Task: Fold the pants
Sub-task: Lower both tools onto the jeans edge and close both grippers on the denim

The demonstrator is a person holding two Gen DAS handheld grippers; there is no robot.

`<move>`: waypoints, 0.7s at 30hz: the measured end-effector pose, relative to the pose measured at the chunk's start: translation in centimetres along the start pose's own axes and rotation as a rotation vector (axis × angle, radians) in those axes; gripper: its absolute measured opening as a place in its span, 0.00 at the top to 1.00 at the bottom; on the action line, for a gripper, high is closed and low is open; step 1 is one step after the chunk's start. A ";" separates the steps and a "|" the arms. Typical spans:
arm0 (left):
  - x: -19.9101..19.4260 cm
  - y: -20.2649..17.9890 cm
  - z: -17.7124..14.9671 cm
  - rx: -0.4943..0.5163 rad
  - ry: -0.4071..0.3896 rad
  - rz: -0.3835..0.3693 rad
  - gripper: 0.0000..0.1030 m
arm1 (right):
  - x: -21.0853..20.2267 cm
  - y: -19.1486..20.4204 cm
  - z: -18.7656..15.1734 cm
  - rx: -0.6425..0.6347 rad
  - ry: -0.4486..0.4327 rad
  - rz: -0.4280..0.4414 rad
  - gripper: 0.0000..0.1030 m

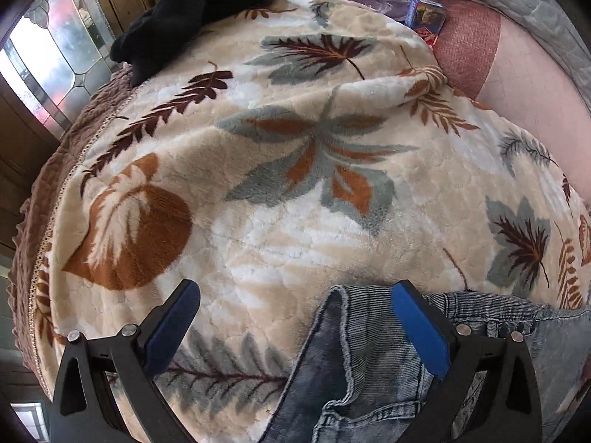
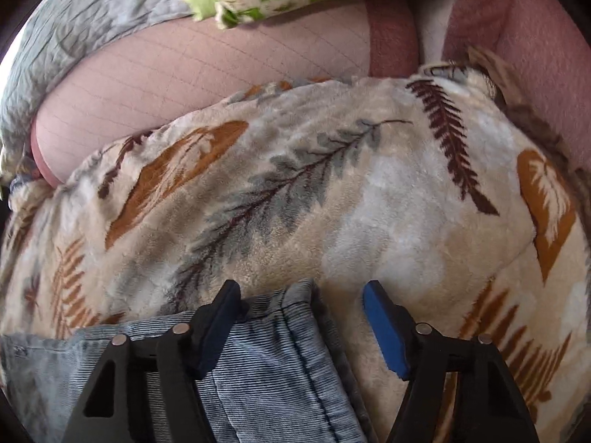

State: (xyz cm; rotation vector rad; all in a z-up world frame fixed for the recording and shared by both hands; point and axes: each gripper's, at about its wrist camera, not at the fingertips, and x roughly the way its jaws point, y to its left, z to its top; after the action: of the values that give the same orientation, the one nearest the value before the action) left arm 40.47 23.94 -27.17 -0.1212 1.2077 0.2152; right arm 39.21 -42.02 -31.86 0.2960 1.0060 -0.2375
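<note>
Left gripper (image 1: 295, 332) hangs low over the blanket (image 1: 295, 192), jaws spread wide, jeans (image 1: 369, 369) lying between its fingers and under the right one, nothing pinched. Right gripper (image 2: 301, 326) is tilted down too, jaws apart, jeans edge (image 2: 280, 350) beneath its left finger, toward the gap.

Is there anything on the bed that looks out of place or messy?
Yes. A black garment lies crumpled at the far edge of the leaf-pattern blanket, and small printed boxes sit loose beside it. The jeans look rumpled.
</note>
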 end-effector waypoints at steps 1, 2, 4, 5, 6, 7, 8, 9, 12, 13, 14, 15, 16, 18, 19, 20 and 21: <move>0.1 -0.3 0.0 0.003 0.000 -0.008 0.00 | 0.0 0.1 -0.1 -0.005 -0.003 0.000 0.47; 0.3 -0.6 0.0 0.007 0.000 -0.014 0.00 | -0.1 0.3 -0.1 -0.014 -0.007 0.001 0.58; 0.7 -1.4 0.0 0.014 0.005 -0.030 0.01 | -0.2 0.7 -0.3 -0.033 -0.007 -0.006 0.62; 1.1 -1.8 -0.1 0.022 0.018 -0.036 0.02 | -0.2 0.8 -0.3 -0.038 -0.009 -0.006 0.65; 1.6 -2.2 -0.3 0.034 0.036 -0.042 0.13 | -0.2 0.8 -0.4 -0.039 -0.012 -0.006 0.67; 2.0 -2.5 -0.4 0.040 0.052 -0.055 0.26 | -0.3 0.8 -0.4 -0.037 -0.017 -0.005 0.69; 2.3 -2.7 -0.6 0.036 0.060 -0.071 0.28 | -0.2 0.8 -0.3 -0.032 -0.019 -0.004 0.72; 2.2 -2.6 -0.7 0.027 0.049 -0.074 0.29 | -0.3 0.8 -0.4 -0.027 -0.021 -0.001 0.73; 2.0 -2.5 -0.8 0.022 0.038 -0.077 0.46 | -0.9 0.4 -0.6 -0.015 -0.028 0.020 0.78; 1.8 -2.4 -0.8 0.022 0.035 -0.078 0.52 | -1.2 0.2 -0.6 -0.011 -0.032 0.028 0.80; 1.6 -2.4 -0.8 0.027 0.029 -0.070 0.56 | -1.4 0.1 -0.6 -0.003 -0.038 0.038 0.80; 1.3 -2.3 -0.9 0.032 0.018 -0.059 0.63 | -1.7 -0.1 -0.6 0.005 -0.042 0.050 0.81; 0.9 -2.1 -1.0 0.029 0.009 -0.060 0.69 | -2.0 -0.3 -0.6 0.016 -0.045 0.061 0.81; -0.1 -1.7 -1.2 0.018 -0.017 -0.069 0.82 | -2.9 -0.8 -0.7 0.039 -0.057 0.087 0.81; -0.8 -1.5 -1.3 0.015 -0.034 -0.088 0.85 | -3.5 -1.0 -0.7 0.048 -0.065 0.100 0.81; -1.4 -1.3 -1.5 0.014 -0.051 -0.105 0.86 | -4.3 -1.4 -0.8 0.059 -0.074 0.115 0.81; -2.3 -1.2 -1.7 0.020 -0.072 -0.116 0.87 | -4.9 -1.6 -0.9 0.069 -0.081 0.127 0.81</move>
State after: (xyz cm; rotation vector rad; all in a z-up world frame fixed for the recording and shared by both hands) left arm 38.43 22.24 -25.62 -0.1641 1.1270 0.1057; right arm 35.50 -42.96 -28.35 0.4081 0.8969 -0.1678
